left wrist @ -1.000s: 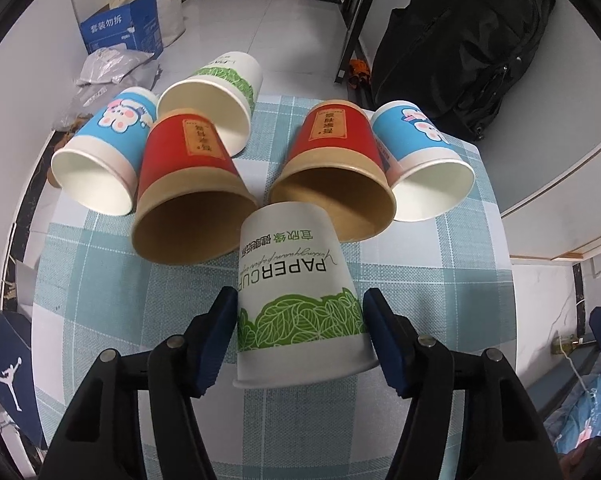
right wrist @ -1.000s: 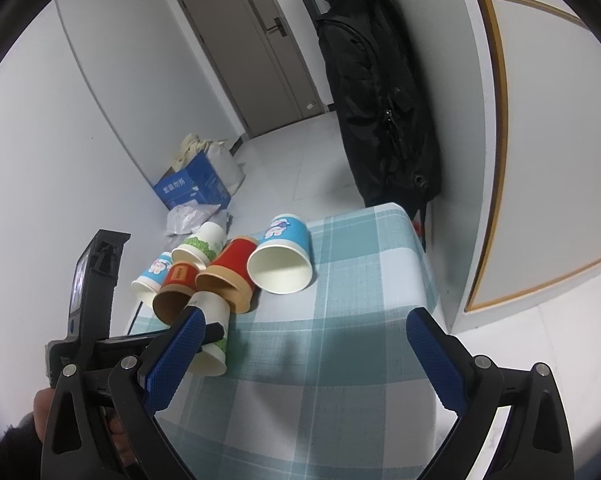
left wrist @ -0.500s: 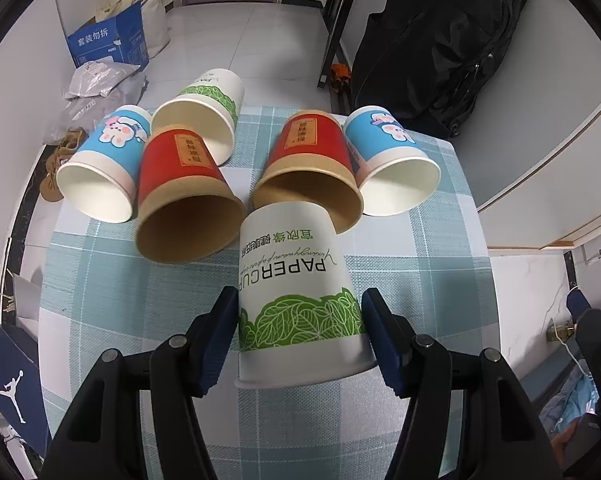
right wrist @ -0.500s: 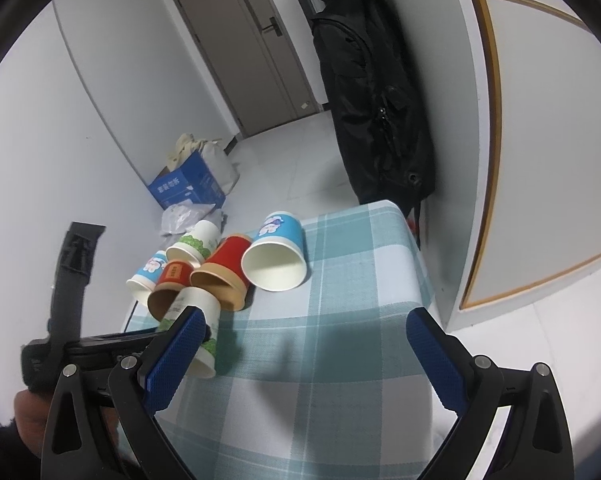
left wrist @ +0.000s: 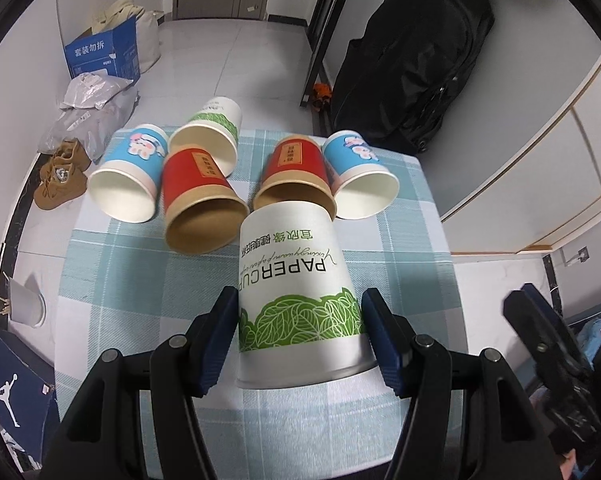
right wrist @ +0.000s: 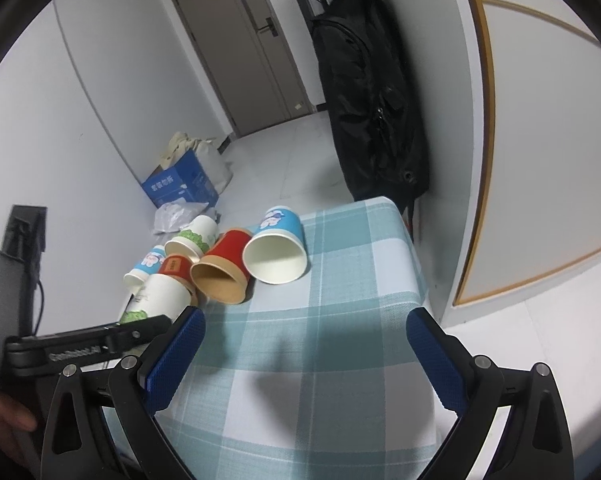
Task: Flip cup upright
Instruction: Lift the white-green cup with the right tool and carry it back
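Checked teal cloth covers the worktop (left wrist: pixel 112 280); tiled floor, grey door and a black bag (left wrist: pixel 416 64) lie beyond. Left gripper (left wrist: pixel 298 332) has its jaws closed onto the white paper cup (left wrist: pixel 296 280), blue pads on each flank near the leaf band. That cup is tilted, mouth toward the camera at 6 o'clock, base pointing away at 12; the rim looks just off the cloth, though contact is hard to tell. Right gripper (right wrist: pixel 300 356) hangs over bare cloth with jaws wide, holding nothing.

Outward at 12 o'clock, five cups lie on their sides: two red cups (left wrist: pixel 198 200), two blue cups (left wrist: pixel 130 172) and another white-green cup (left wrist: pixel 212 128).

Progress, as judged: grasp made, lift begun, the turn to upright not yet done. Left: rotate, set down on its base, release.
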A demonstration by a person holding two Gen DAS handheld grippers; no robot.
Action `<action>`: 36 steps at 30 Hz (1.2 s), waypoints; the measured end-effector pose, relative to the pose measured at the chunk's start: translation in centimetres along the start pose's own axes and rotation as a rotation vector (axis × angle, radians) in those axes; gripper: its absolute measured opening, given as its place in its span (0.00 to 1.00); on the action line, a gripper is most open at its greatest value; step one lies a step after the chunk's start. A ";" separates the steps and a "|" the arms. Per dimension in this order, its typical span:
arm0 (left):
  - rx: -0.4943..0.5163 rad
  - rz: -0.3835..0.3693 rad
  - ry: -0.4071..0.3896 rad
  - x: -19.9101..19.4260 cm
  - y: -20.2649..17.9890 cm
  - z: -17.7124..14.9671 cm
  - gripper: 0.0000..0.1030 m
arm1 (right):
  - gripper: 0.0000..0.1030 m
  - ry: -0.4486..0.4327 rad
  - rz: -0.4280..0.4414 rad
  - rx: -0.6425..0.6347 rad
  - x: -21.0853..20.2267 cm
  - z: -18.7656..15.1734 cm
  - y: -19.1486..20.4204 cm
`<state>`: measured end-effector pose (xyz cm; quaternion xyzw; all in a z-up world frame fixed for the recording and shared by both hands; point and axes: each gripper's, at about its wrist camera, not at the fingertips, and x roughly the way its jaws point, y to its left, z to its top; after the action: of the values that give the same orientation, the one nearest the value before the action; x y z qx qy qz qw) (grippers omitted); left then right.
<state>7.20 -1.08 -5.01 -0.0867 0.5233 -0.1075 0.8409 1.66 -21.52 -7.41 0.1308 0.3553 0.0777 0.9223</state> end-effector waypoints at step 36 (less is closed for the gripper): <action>-0.074 -0.086 -0.011 -1.7 6.5 -6.6 0.56 | 0.98 -0.011 0.067 -0.162 -2.0 -5.2 8.9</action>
<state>1.10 5.42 -8.14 -0.1408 0.5181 -0.1235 0.8345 -3.77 -12.49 -7.25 0.0682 0.3383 0.1364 0.9286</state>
